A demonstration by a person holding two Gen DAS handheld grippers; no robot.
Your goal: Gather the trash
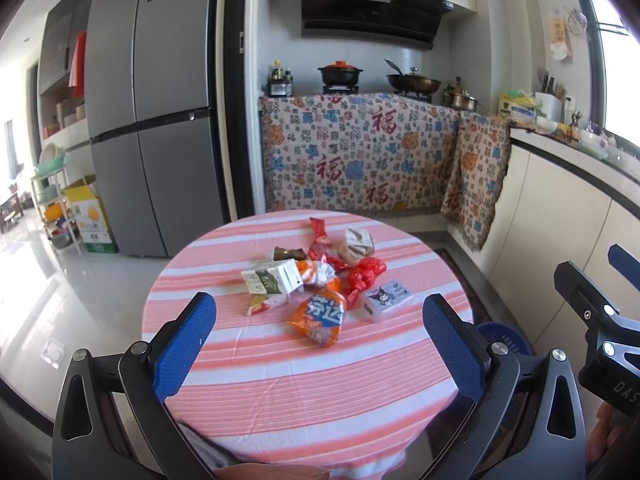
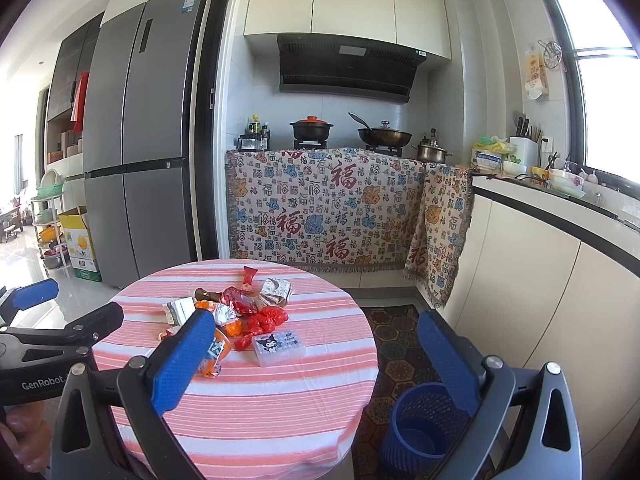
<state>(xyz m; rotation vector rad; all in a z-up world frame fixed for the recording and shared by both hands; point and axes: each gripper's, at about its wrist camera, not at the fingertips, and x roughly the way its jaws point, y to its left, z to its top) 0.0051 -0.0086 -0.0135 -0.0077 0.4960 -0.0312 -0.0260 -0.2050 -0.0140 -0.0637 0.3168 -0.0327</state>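
A pile of trash lies on the round table with the pink striped cloth (image 1: pixel 280 392) (image 2: pixel 256 412): an orange snack bag (image 1: pixel 320 316) (image 2: pixel 218 354), a milk carton (image 1: pixel 272 278) (image 2: pixel 180 309), red wrappers (image 1: pixel 366 274) (image 2: pixel 266 320) and a small white box with a cartoon print (image 1: pixel 387 299) (image 2: pixel 279 345). My left gripper (image 1: pixel 320 344) hovers open over the near side of the table, short of the pile. My right gripper (image 2: pixel 316 354) is open too, held at the table's right side. A blue mesh bin (image 2: pixel 420 428) (image 1: pixel 506 338) stands on the floor right of the table.
Behind the table a patterned cloth (image 1: pixel 360 156) covers the stove counter with pots on it. A grey fridge (image 1: pixel 152 112) stands at the left. Cream cabinets and a cluttered counter (image 2: pixel 560 240) run along the right. A patterned rug (image 2: pixel 400 344) lies under the bin.
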